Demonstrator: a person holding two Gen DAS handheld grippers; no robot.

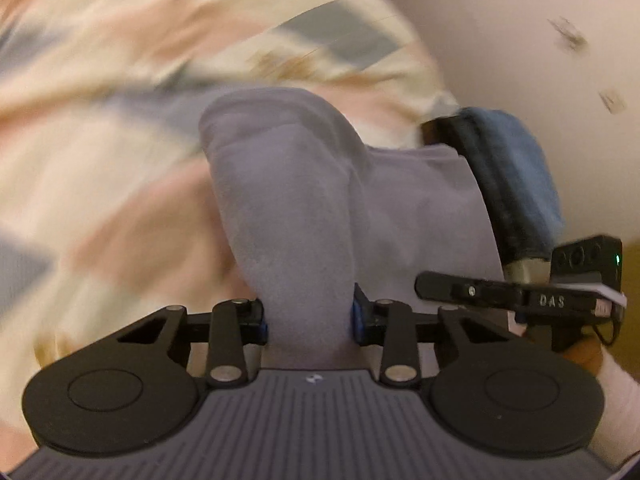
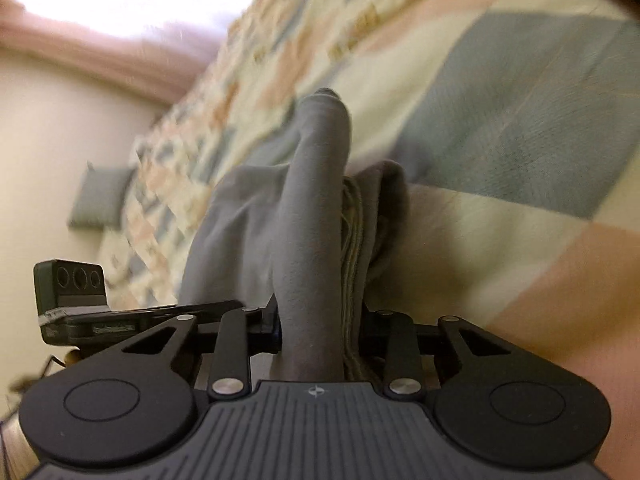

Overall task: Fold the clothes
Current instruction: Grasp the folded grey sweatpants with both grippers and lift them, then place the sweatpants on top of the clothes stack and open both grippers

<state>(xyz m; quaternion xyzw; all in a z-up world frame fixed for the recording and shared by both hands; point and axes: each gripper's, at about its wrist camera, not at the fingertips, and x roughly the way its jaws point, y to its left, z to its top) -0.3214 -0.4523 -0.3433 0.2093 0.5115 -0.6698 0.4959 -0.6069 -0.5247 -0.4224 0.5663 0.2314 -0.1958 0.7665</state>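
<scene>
A grey soft garment (image 1: 288, 208) is bunched into a thick fold that runs up between the jaws of my left gripper (image 1: 310, 316), whose blue-edged pads press on it from both sides. In the right wrist view the same grey garment (image 2: 312, 220) stands as a ridge between the jaws of my right gripper (image 2: 320, 332), which is shut on it, with a cream ribbed edge (image 2: 352, 280) showing on the fold's right side. The other gripper's body (image 1: 520, 296) appears at the right of the left wrist view, and at the left of the right wrist view as gripper body (image 2: 80, 304).
Under the garment lies a patchwork bedspread (image 2: 500, 128) in cream, pink and grey-blue squares. A blue sleeve (image 1: 508, 184) reaches in at the right in the left wrist view. A grey-green pillow (image 2: 100, 196) rests by the pale wall (image 2: 48, 140).
</scene>
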